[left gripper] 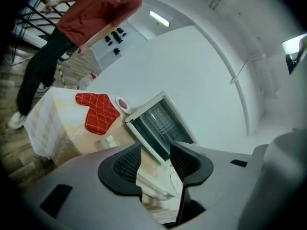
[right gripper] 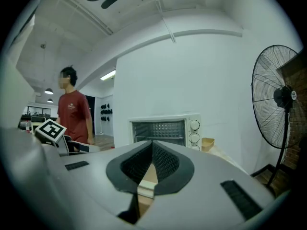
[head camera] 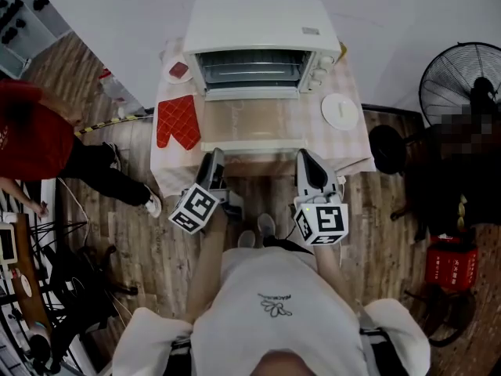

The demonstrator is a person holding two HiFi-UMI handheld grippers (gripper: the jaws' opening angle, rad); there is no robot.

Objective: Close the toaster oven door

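**A:** Right gripper, jaw state?

**B:** Tips together, with the pads splaying into a narrow wedge below them. Nothing is pinched. A tan surface and a white strip show through the wedge; can't tell what they belong to.

**A:** Field ahead?

**B:** White toaster oven straight ahead against the wall, wire rack visible inside. Three knobs are stacked on its right side, and a small tan tray sits just beside it. Pedestal fan at far right. Person in red shirt stands at left, apart from the oven.
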